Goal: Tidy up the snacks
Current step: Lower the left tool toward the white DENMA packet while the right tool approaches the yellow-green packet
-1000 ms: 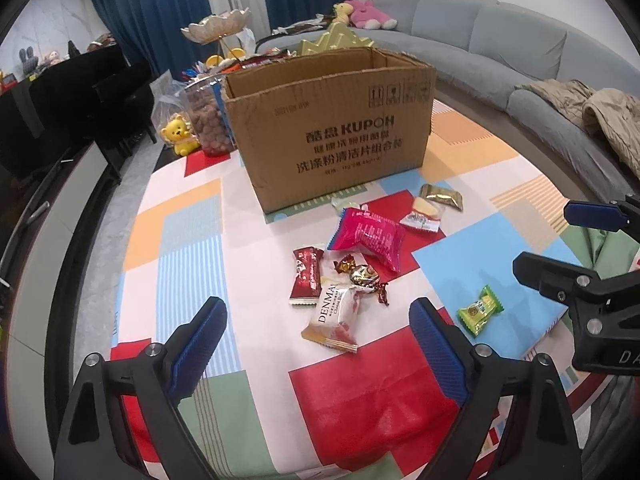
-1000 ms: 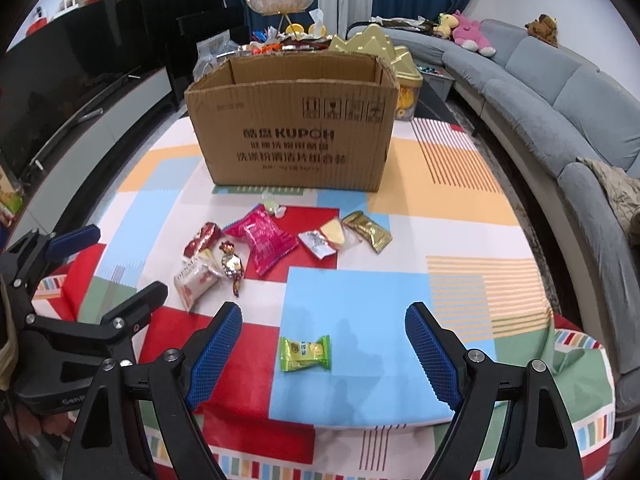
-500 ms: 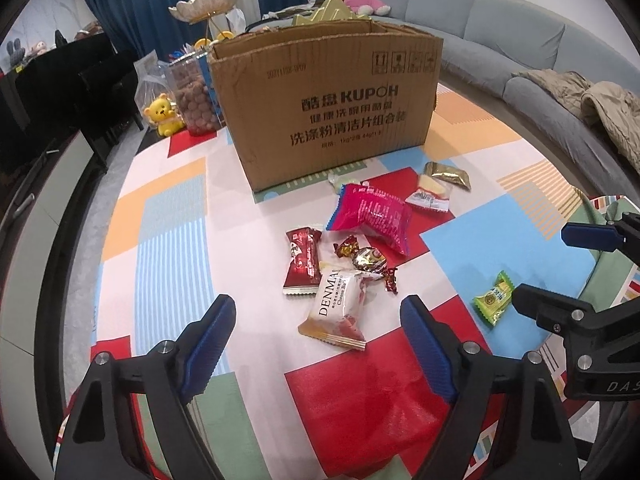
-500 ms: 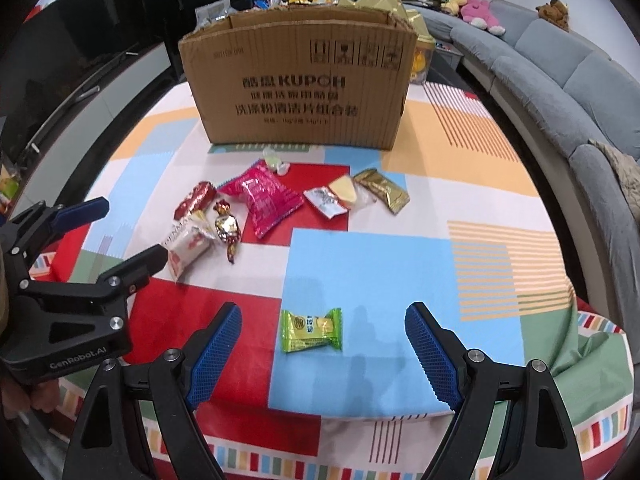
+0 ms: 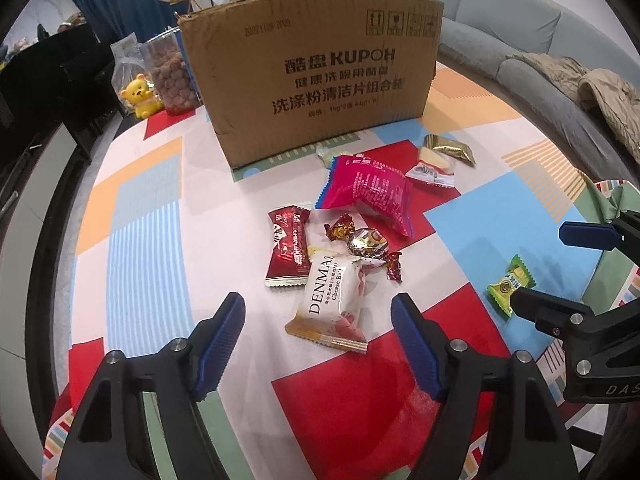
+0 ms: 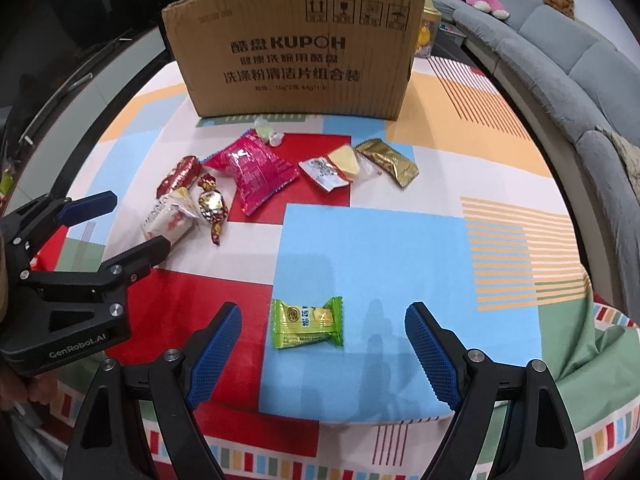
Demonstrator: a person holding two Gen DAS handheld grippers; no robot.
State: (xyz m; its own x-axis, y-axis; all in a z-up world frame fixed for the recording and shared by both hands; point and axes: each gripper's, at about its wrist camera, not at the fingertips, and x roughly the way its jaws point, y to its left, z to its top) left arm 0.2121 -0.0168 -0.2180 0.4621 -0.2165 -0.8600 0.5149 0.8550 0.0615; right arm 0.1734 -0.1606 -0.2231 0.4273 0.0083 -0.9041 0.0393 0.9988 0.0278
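Left gripper (image 5: 318, 334): spread wide, nothing between the blue pads (image 5: 219, 345), poised low over the tablecloth (image 5: 136, 216) with the white DENMA wrapper (image 5: 334, 300) lying flat just ahead, between the fingertip lines but untouched. Right gripper (image 6: 322, 346): likewise spread, empty, framing the green candy packet (image 6: 306, 323), which rests flat on the light-blue patch, apart from both pads (image 6: 430, 356).

Just past the white wrapper: dark red packet (image 5: 289, 246) alongside to its left, edges touching or overlapping; foil-twisted candy (image 5: 366, 244) resting against the wrapper's far corner. Beyond that, pink bag (image 5: 368, 194), puffed and slightly tilted, near the foil candy. Further right: clear packet with yellow wedge (image 6: 334, 168), touching or overlapping the gold packet (image 6: 388, 162) beside it. Small pale candy (image 6: 267, 134) close to the foot of the box, just behind the pink bag.

Far side of the table: cardboard box (image 6: 294, 48), upright, open at the top, contents hidden from both views. Behind the box at left: clear jar of brown round pieces (image 5: 170, 76) and yellow bear figure (image 5: 138, 94), side by side. Grey sofa (image 6: 560, 60) past the table's right edge.
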